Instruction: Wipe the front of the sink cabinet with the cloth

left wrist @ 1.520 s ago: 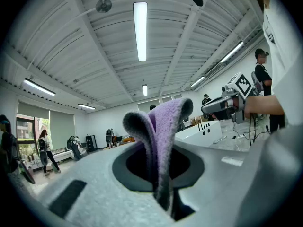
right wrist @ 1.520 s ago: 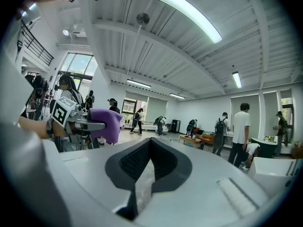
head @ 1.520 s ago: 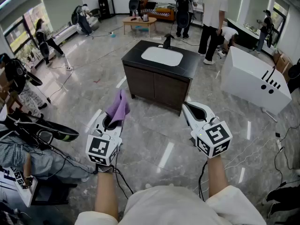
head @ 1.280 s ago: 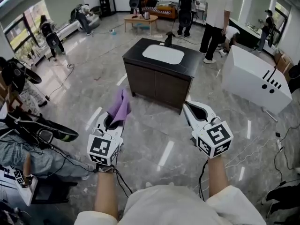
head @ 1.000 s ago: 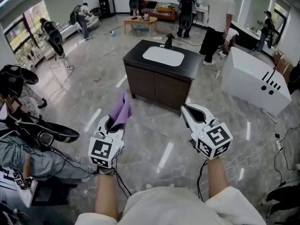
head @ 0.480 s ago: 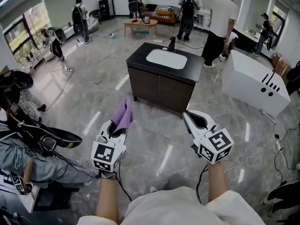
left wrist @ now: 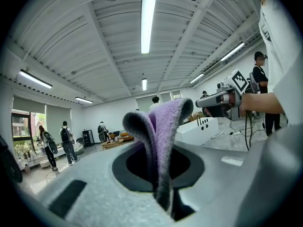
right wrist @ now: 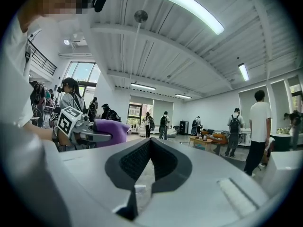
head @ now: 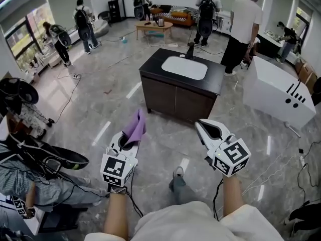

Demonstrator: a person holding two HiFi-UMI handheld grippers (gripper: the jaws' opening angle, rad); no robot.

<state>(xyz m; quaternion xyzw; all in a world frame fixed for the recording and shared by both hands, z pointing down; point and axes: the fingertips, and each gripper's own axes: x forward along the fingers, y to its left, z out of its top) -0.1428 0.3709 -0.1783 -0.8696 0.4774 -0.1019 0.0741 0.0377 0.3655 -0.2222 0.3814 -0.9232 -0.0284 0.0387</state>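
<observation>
The dark sink cabinet (head: pixel 175 100), with a white basin (head: pixel 184 67) in its black top, stands on the marble floor a few steps ahead of both grippers. My left gripper (head: pixel 132 136) is shut on a purple cloth (head: pixel 135 126), which sticks up out of its jaws. In the left gripper view the cloth (left wrist: pixel 159 141) folds over above the shut left gripper (left wrist: pixel 164 203). My right gripper (head: pixel 199 125) is shut with nothing in it, level with the left one. In the right gripper view the right gripper (right wrist: pixel 149 144) points into the room, with the cloth (right wrist: pixel 111 126) at its left.
A large white unit (head: pixel 278 92) lies right of the cabinet. A person in a white shirt (head: pixel 244 26) stands behind it. Several people and a wooden table (head: pixel 156 25) are at the back. A seated person (head: pixel 30 182) and gear are at my left. Cables (head: pixel 306 159) trail at right.
I have stepped towards the cabinet, and my foot now shows on the floor. Both grippers kept their hold and spacing. People at the back and left have walked about.
</observation>
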